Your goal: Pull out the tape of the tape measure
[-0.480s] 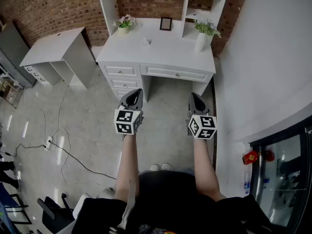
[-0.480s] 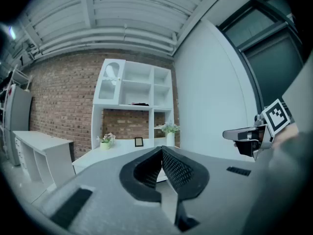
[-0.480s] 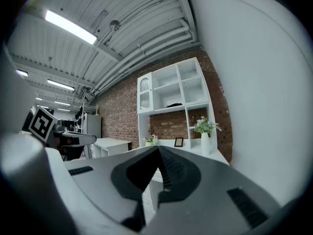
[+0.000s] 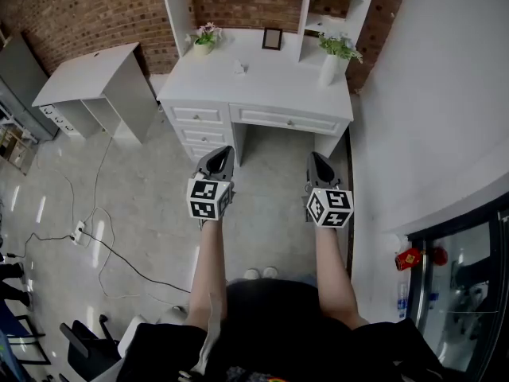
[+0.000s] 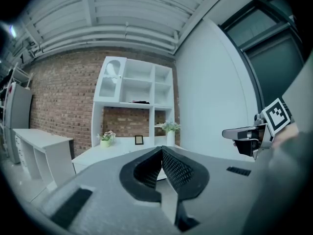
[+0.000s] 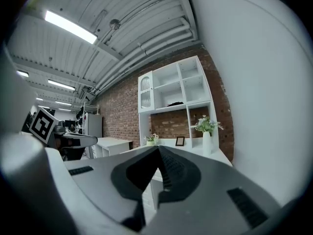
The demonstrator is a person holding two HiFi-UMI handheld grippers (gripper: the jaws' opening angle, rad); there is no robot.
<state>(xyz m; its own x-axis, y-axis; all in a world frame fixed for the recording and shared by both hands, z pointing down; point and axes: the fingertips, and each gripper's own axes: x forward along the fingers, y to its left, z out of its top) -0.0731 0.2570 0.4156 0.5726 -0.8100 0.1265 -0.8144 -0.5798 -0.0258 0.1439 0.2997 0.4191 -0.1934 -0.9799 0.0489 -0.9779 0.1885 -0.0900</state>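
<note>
tape measure: not made out for certain; small pale object (image 4: 238,69) mid tabletop (image 4: 270,90) may be it, too small to tell. no change against earlier frame: left hand-held gripper (image 4: 222,153) and right hand-held gripper (image 4: 318,157) in same places, side by side over floor (image 4: 270,183), well short of tabletop, each with jaws closed together, empty. around: flower pot (image 4: 204,40), picture frame (image 4: 272,39), vase (image 4: 328,66) at tabletop rear; cable (image 4: 103,249) on floor at left. only open floor lies between grippers and tabletop.

- Too small to identify: pale item (image 4: 238,68) on desk (image 4: 278,82).
- Cut by edge: black chair (image 4: 86,347).
- Hidden behind left gripper (image 4: 223,150), right gripper (image 4: 316,156): hands.
</note>
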